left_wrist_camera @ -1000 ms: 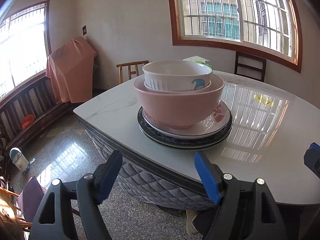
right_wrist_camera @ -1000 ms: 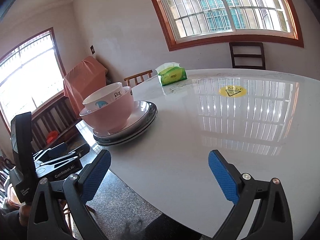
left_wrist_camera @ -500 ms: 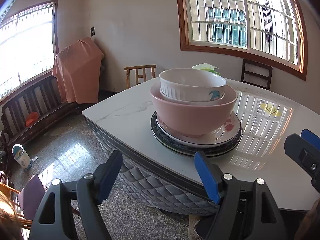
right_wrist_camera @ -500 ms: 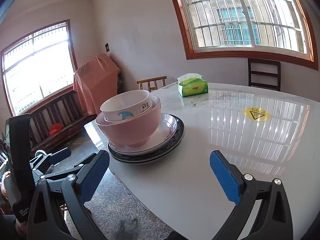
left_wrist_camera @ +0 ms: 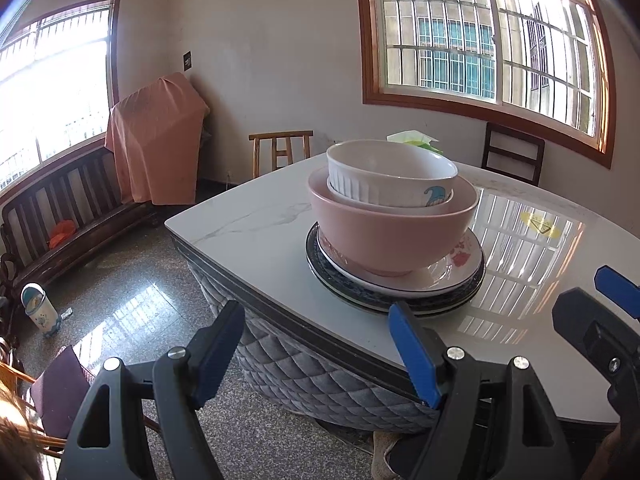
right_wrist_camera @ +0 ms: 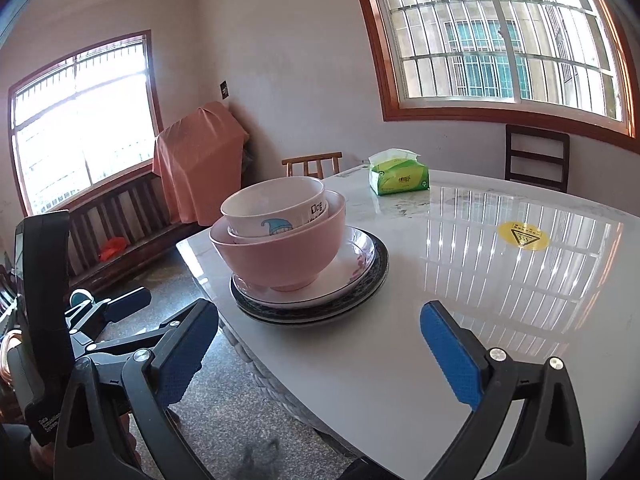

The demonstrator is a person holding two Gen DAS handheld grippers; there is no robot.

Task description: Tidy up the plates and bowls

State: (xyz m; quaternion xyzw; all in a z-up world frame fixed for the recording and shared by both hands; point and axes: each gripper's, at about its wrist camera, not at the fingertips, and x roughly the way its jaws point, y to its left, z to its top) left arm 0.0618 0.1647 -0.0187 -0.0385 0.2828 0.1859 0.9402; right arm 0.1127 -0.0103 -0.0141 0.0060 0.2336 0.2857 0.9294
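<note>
Both tongs have drifted back and round from the stack since a moment ago, so the dishes now sit further right in the left view and nearer centre in the right one. Left tongs hang wide open off the counter's corner, gripping nothing. Right tongs are spread wide too, empty, just short of the stack. White bowl nests inside the pink bowl, which sits on a white plate atop a dark-rimmed plate, all near the counter's corner. Green tissue pack lies well beyond the stack; a yellow sticker sits off to its right
</note>
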